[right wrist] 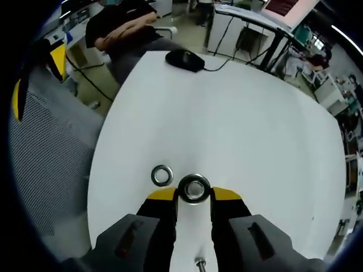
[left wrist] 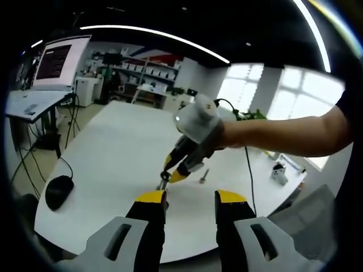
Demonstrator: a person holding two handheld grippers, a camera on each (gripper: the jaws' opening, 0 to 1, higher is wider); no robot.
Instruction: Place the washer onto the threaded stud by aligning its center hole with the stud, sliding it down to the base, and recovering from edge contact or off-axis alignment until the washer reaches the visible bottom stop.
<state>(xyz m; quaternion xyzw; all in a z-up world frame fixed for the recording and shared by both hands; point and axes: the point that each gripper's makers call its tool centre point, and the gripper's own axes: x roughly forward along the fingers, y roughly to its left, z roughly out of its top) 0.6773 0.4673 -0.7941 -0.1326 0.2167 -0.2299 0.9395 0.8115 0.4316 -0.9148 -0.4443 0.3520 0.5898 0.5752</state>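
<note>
So the right gripper [right wrist: 193, 195] is pinching a shiny silver metal washer [right wrist: 194, 188] between its yellow-tipped black jaws, hole facing up at the camera, hovering over the white round table [right wrist: 238, 113]. A second silver metal washer [right wrist: 162, 175] is lying flat on the table just beside the held one, toward the table edge nearest the grey mesh chair [right wrist: 45, 147]. At the very bottom of the right gripper view, a small threaded steel stud [right wrist: 199, 263] is poking up between the gripper's arms, on the near side of the held washer.

In the left gripper view, the person's bare forearm [left wrist: 295, 133] is reaching in from the right, wrist bent down, so that the right gripper is angling steeply toward the tabletop with its tips just above the surface. A small upright stud is standing on the table [left wrist: 113, 147] just beside those tips.

The left gripper [left wrist: 191, 197] is hanging back at the near edge, jaws spread apart with nothing between them.

A black computer mouse [right wrist: 185, 59] with its cable is sitting near the far edge in the right gripper view, well apart from the washers.
</note>
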